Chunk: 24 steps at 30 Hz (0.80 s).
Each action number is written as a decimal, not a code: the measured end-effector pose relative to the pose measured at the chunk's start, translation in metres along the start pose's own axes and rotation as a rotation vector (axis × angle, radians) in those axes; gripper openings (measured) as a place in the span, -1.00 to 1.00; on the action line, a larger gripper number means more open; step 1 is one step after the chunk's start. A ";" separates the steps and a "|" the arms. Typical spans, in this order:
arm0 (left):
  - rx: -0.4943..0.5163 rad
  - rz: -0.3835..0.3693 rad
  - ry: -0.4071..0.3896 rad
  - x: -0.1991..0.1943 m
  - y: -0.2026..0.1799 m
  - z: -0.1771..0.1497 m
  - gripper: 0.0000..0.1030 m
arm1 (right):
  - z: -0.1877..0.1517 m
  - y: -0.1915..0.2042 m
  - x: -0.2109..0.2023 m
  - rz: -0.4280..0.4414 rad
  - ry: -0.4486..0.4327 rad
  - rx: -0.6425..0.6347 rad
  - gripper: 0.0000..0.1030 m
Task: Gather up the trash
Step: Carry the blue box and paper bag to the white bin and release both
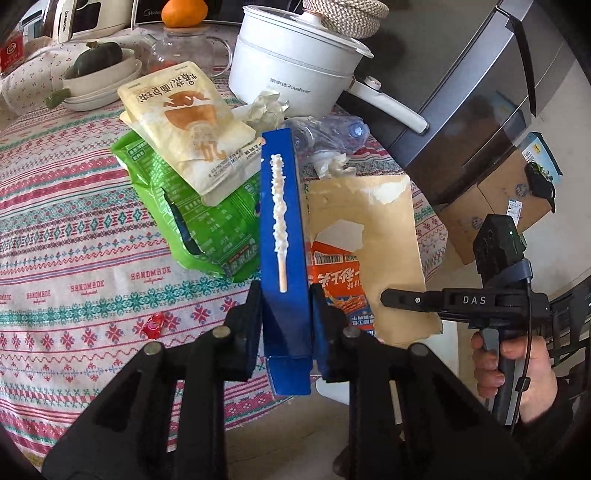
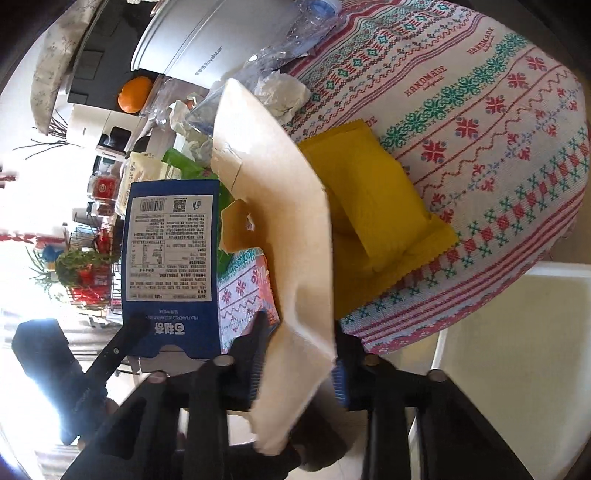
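Black gripper (image 1: 406, 297) marked "DAS"

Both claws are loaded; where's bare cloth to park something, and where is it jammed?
Free: the patterned tablecloth left of the green bag, bare but for a small red candy; also the cloth beyond the yellow packet in the right wrist view. Crowded: bags, tissue and a crushed bottle piled up to the white pot.

One blue box (image 1: 284, 229), one yellow packet (image 2: 384, 206), one orange (image 1: 184, 13).
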<state>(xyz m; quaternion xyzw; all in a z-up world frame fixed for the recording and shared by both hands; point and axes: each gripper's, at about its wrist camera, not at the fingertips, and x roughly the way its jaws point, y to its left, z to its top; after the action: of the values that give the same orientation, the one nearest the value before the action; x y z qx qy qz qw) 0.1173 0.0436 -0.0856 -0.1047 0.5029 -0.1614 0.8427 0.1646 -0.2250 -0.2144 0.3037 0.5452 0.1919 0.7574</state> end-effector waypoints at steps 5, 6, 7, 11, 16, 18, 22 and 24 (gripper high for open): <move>0.015 0.017 -0.039 -0.014 -0.001 -0.004 -0.50 | -0.005 0.024 -0.008 -0.014 -0.057 -0.085 -0.88; 0.013 0.016 -0.047 -0.017 0.000 -0.004 -0.50 | -0.006 0.028 -0.012 -0.016 -0.073 -0.096 -0.89; 0.012 0.013 -0.055 -0.020 0.000 -0.005 -0.50 | -0.008 0.031 -0.017 -0.010 -0.088 -0.099 -0.90; 0.022 -0.010 -0.085 -0.031 -0.005 -0.008 -0.50 | -0.013 0.033 -0.040 0.017 -0.145 -0.107 -0.91; 0.043 -0.040 -0.097 -0.039 -0.017 -0.012 -0.50 | -0.022 0.026 -0.078 0.000 -0.232 -0.127 -0.91; 0.062 -0.061 -0.099 -0.039 -0.026 -0.012 -0.50 | -0.029 0.020 -0.096 -0.012 -0.268 -0.127 -0.91; 0.116 -0.133 -0.077 -0.038 -0.052 -0.019 -0.50 | -0.042 0.005 -0.136 -0.051 -0.339 -0.128 -0.91; 0.154 -0.168 -0.047 -0.033 -0.069 -0.026 -0.50 | -0.051 -0.007 -0.155 -0.076 -0.371 -0.125 -0.91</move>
<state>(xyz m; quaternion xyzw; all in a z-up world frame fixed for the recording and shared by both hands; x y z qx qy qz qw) 0.0687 -0.0084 -0.0477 -0.0853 0.4585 -0.2672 0.8433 0.0652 -0.3137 -0.1202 0.2654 0.3945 0.1373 0.8690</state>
